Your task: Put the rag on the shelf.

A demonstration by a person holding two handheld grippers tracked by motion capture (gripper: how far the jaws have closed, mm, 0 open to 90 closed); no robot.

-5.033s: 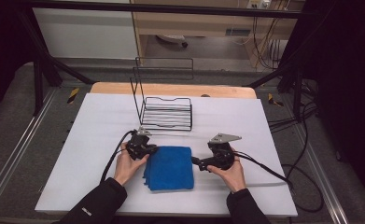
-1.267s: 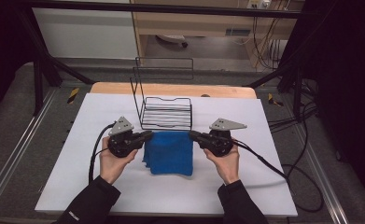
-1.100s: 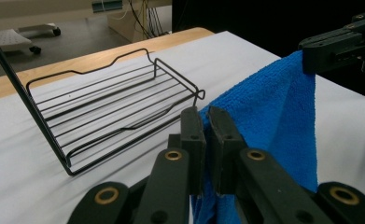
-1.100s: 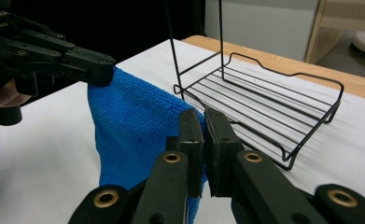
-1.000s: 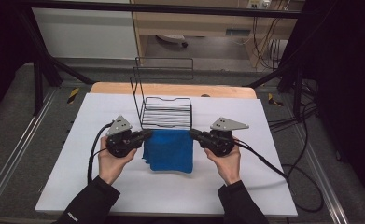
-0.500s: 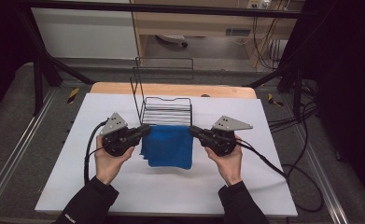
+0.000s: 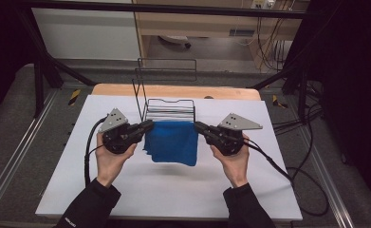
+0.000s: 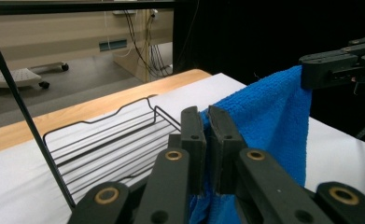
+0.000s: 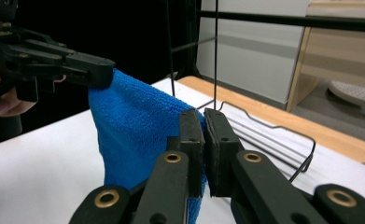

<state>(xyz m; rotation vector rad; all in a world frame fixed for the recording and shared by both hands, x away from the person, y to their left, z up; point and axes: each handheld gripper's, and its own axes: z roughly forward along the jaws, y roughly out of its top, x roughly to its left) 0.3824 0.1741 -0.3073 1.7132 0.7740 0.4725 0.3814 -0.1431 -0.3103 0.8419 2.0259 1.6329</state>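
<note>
While the blue towel (image 7: 172, 141) is gripped at its upper corners by the closed left gripper (image 7: 146, 126) and right gripper (image 7: 199, 127), it is held above the counter (image 7: 173, 190); placing into the wire rack (image 7: 170, 110) is judged outstanding.

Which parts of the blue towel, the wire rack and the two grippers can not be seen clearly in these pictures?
- Blue towel: in the high view its far side faces away, so any folds there are hidden.
- Wire rack: the towel hangs before its near edge in the high view.
- Left gripper, right gripper: the pads' inner faces are hidden by the pinched cloth.
- Towel's lower edge: cut off at the bottom of both gripper views.
</note>
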